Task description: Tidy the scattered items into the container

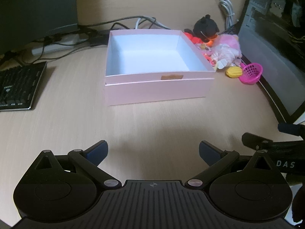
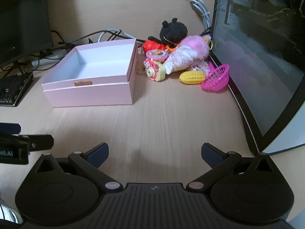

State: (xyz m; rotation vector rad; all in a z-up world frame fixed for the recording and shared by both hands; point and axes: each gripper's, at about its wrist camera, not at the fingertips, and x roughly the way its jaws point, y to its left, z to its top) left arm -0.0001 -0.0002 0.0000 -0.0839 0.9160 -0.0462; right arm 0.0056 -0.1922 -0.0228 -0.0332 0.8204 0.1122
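The pale wood counter (image 2: pixel 171 118) carries everything, and the pink box (image 2: pixel 91 93) serves as the landmark: it sits open, its white inside holding nothing. Left of the box lies a black keyboard (image 1: pixel 17 87); behind it runs a tangle of cables (image 1: pixel 122 22). A dark glass-sided computer case (image 2: pixel 266 57) stands well to the box's right.

Between box and case the scattered toys cluster. A black plush (image 2: pixel 173 30) sits at the far end, a pink and white doll (image 2: pixel 186 55) lies nearer, and a toy camera (image 2: pixel 155 72) rests just beside the box's right wall (a red toy (image 2: pixel 152 45) shows behind it). A magenta basket (image 2: pixel 216 79) tilts near the case, touching a yellow toy corn (image 2: pixel 192 77).

The left gripper (image 1: pixel 152 152) and right gripper (image 2: pixel 154 153) both hover over bare counter in front of the box, jaws spread wide, holding nothing.
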